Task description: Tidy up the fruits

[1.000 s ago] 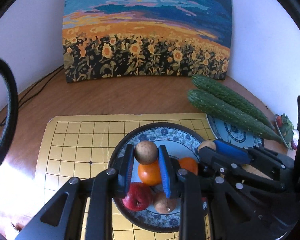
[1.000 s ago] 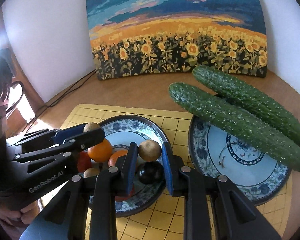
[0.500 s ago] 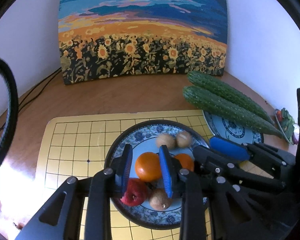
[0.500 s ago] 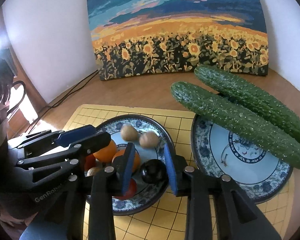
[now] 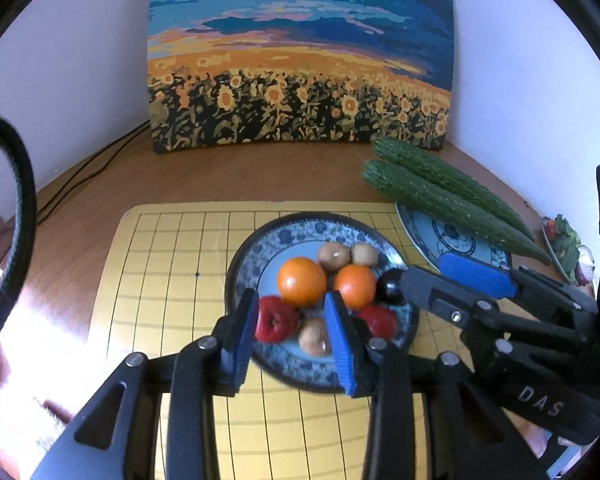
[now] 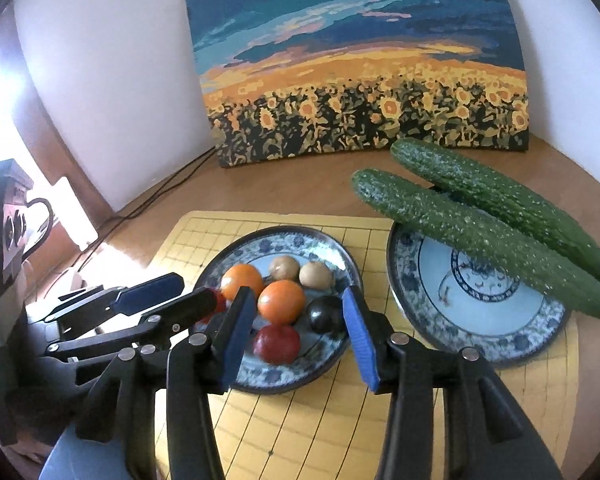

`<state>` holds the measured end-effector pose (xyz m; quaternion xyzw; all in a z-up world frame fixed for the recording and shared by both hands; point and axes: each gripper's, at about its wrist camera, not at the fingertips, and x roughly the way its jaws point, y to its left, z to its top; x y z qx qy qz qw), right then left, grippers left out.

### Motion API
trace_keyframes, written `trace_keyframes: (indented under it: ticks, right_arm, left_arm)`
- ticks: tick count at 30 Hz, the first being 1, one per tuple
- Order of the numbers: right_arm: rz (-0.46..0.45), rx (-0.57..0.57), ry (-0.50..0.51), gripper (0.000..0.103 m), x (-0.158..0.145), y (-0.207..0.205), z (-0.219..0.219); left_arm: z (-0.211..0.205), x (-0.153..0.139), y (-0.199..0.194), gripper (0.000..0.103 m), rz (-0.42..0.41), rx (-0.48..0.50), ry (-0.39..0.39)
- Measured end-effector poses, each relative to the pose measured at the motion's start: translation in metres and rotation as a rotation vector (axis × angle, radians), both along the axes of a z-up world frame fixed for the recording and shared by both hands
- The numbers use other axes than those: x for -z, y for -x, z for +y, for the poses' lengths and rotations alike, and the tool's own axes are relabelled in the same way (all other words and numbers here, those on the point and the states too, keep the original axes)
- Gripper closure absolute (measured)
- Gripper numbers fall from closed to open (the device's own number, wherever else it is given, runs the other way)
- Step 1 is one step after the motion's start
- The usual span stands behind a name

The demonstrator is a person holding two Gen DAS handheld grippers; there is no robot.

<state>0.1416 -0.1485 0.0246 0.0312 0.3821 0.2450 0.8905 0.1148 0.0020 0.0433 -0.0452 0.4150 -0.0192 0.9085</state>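
Both grippers backed off empty; cucumbers (image 6: 480,224) apparently angle back-left across plate (image 6: 476,344).

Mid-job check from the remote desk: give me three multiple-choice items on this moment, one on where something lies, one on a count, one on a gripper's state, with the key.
1. Where do the two cucumbers lie?
A. Across the right-hand plate, sticking out past its rim
B. In the fruit plate
C. On the bare board, beside both plates

2. How many orange fruits are in the fruit plate?
A. One
B. Two
C. Four

3. What is the state of the right gripper?
A. Shut on the dark plum
B. Shut on nothing
C. Open, holding nothing

Key:
1 A, both cucumbers rest on that plate's far rim and overhang it.
2 B, two oranges sit side by side among the brown, red and dark fruits.
3 C, its jaws stand wide apart over the fruit plate, and the dark plum lies between them ungripped.
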Motion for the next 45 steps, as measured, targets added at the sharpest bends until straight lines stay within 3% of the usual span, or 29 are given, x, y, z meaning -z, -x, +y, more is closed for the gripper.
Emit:
trace_keyframes:
  ticks: [17,21,32,39,45]
  right_arm:
    - [0.005,0.015,0.011,0.053,-0.002,0.066,-0.01]
    - [-0.004,0.016,0.033,0.048,0.001,0.079,-0.009]
    - [-0.006,0.047,0.087,0.046,0.019,0.095,-0.009]
    - [0.006,0.065,0.098,0.042,0.03,0.097,-0.01]
    - [0.013,0.074,0.102,0.039,0.037,0.097,-0.008]
  left_arm:
    - [-0.003,-0.004,0.057,0.063,0.012,-0.026,0.009]
    - [-0.004,-0.002,0.068,0.062,0.011,-0.029,0.009]
    - [-0.006,0.013,0.083,0.057,0.015,-0.047,-0.005]
    - [-0.005,0.019,0.086,0.046,0.018,-0.058,-0.017]
    - [-0.005,0.024,0.086,0.042,0.022,-0.073,-0.017]
